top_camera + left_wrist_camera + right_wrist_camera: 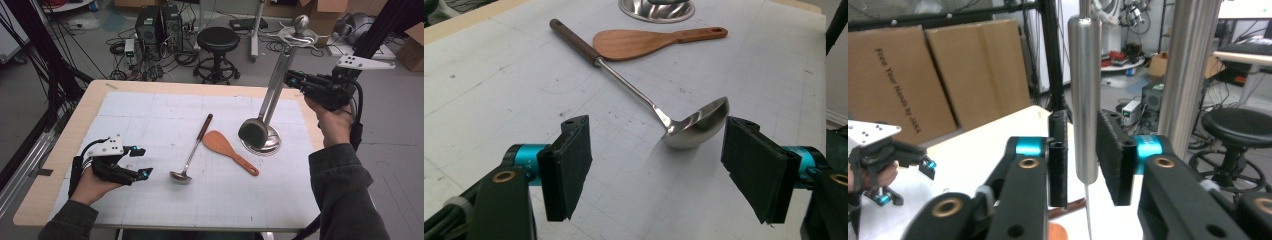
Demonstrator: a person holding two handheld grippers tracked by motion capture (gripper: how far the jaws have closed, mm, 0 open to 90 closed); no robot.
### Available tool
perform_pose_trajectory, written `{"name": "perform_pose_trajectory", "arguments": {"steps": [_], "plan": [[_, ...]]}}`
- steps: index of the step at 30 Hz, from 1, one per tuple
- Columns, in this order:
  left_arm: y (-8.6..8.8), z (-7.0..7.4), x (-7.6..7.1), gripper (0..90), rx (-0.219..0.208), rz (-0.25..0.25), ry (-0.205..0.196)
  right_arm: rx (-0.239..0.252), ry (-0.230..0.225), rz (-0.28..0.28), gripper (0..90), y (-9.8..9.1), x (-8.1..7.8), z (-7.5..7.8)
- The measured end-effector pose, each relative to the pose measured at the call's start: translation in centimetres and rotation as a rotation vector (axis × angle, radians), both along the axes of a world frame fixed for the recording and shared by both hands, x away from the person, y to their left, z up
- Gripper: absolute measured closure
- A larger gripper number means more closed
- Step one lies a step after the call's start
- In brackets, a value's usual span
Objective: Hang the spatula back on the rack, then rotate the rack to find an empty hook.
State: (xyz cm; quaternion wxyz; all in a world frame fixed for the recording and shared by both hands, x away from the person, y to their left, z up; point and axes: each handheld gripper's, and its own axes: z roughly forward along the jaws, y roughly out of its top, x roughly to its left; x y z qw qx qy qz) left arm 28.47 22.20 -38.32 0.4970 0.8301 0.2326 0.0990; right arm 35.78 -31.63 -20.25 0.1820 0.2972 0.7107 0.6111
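Above the table's two o'clock corner, the dark ladle (253,132) hangs by its steel handle (1085,95), its bowl low over the round steel base (270,145). The right gripper (1082,152) has its pads clenched about that handle. At eight o'clock the left gripper (655,167) rests with jaws released, a steel ladle (696,124) lying just ahead (untouched), near an orange spatula (227,149). White gridded mat (150,115); beyond, a black stool (218,40) amid floor cables.

A wooden table (60,165) bears a white mat (165,200), ladle (189,160), spatula (229,149) and stand base (272,145).
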Motion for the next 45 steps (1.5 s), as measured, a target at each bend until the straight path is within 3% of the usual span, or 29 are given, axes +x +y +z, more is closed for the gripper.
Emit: {"name": "perform_pose_trajectory", "arguments": {"steps": [7,28,45], "plan": [[0.3,-0.1,0.1,26.4,-0.002,0.013,0.005,-0.004,0.000,0.026,89.0,-0.2,-0.3,0.5],[1.0,-0.2,0.2,21.4,-0.028,0.031,0.015,-0.034,-0.034,0.069,89.3,0.4,-1.0,3.8],[1.0,-0.1,0.2,20.9,-0.037,0.034,0.017,-0.028,-0.062,0.030,89.3,1.3,-0.9,5.8]]}}
